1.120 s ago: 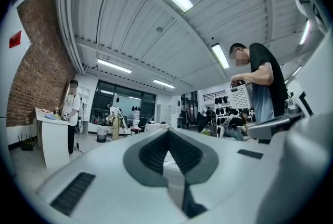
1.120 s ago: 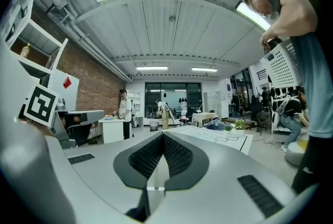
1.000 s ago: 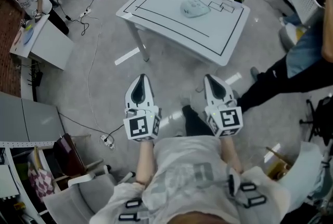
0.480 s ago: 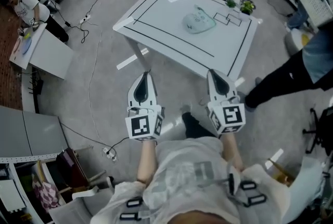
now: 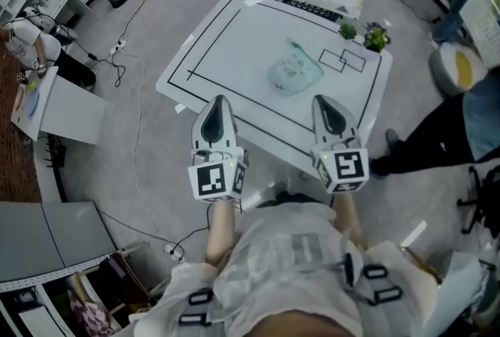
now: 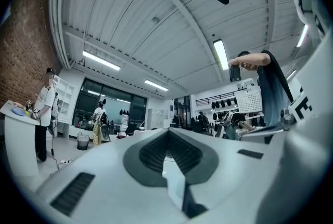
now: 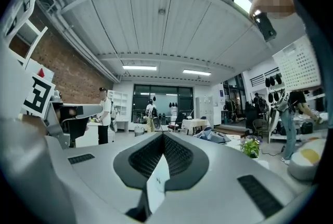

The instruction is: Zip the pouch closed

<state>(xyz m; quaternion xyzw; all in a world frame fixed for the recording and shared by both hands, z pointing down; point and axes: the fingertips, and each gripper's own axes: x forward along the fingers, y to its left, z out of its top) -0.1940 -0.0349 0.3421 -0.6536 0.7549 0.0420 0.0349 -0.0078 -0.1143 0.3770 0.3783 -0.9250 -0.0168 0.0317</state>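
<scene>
Pouch point(image 5: 293, 71) found flat mid-table point(image 5: 234, 34), long axis slanted near-left to far-right; zipper end not made out. Potted plants point(image 5: 376, 37) sited beyond. Left gripper point(image 5: 219, 102) and right gripper point(image 5: 326, 104) held clenched, empty, over near edge.

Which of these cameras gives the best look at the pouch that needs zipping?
The head view. It looks down on the pouch, which lies whole and uncovered on the white table. The left gripper view and the right gripper view show nothing of it: both look out level across the room.
</scene>
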